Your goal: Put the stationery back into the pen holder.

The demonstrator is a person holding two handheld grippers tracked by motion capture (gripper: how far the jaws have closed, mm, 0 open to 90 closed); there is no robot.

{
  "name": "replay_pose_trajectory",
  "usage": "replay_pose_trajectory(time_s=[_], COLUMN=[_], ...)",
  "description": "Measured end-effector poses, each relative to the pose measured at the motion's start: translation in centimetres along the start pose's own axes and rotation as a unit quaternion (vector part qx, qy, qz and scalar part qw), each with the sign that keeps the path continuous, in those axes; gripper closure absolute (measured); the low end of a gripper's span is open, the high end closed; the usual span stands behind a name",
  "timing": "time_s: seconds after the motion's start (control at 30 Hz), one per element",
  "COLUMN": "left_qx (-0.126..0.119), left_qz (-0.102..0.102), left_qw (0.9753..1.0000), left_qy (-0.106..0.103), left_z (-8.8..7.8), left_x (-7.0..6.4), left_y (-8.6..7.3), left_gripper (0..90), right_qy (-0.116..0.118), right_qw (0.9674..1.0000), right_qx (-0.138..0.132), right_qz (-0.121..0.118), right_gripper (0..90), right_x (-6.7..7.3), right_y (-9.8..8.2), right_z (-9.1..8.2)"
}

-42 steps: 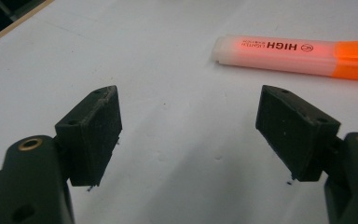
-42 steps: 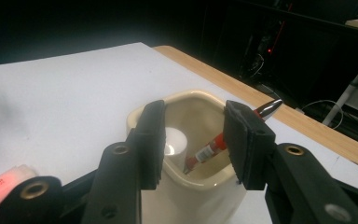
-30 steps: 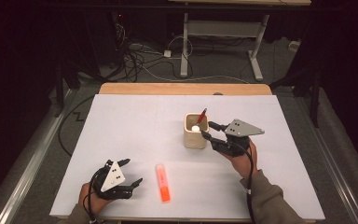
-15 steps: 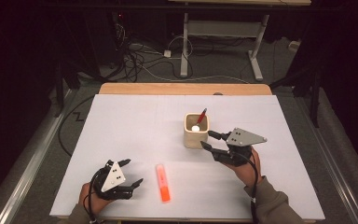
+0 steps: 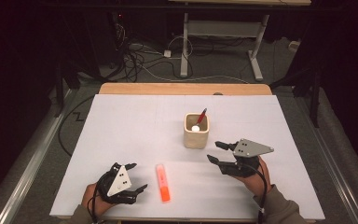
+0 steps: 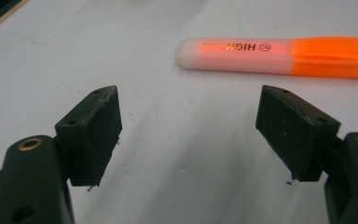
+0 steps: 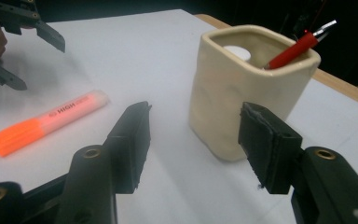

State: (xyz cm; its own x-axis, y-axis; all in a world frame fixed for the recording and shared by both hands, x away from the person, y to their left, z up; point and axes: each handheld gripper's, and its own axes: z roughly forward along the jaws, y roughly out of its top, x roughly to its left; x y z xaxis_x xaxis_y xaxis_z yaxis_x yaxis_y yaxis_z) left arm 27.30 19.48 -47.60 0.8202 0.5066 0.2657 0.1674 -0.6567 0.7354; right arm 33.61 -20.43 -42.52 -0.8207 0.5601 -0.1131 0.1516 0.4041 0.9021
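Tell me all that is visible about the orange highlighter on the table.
The orange highlighter is a short, flat-sided marker that looks like plastic. It has a translucent pale cap at one end and a bright orange body, with dark printed letters near the cap. It lies flat on the white table, capped, its length running roughly away from the person, cap end farther. It rests between the left gripper and the right gripper, nearer the left one. Nothing touches it except the table.

White-topped table (image 5: pixel 130 140) with a cream cup (image 5: pixel 196 136) and, nearer, an orange highlighter (image 5: pixel 162 182) lying flat.
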Motion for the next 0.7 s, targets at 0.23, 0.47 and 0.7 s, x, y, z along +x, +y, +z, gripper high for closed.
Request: replay_pose_trajectory(time_s=[0.23,0.47,0.7], left_qx=[0.007,0.007,0.006], left_qz=[0.021,0.034,0.042], left_qw=[0.9996,0.9988,0.9984], left_qy=[-0.017,-0.033,-0.038], left_z=[0.7,1.3,1.4], left_x=[-1.1,-1.8,-1.9], left_y=[0.8,1.4,2.0], left_gripper=[22.1,22.1,22.1], right_qy=[-0.002,0.003,0.012], right_qw=[0.9999,0.9996,0.9991], right_qx=[0.011,0.021,0.037], right_qz=[0.012,0.017,0.020], right_gripper=[41.7,40.6,40.1], right_x=[-0.1,0.1,0.4], right_y=[-1.2,-1.9,-2.5], right_z=[-1.2,-1.8,-2.0])
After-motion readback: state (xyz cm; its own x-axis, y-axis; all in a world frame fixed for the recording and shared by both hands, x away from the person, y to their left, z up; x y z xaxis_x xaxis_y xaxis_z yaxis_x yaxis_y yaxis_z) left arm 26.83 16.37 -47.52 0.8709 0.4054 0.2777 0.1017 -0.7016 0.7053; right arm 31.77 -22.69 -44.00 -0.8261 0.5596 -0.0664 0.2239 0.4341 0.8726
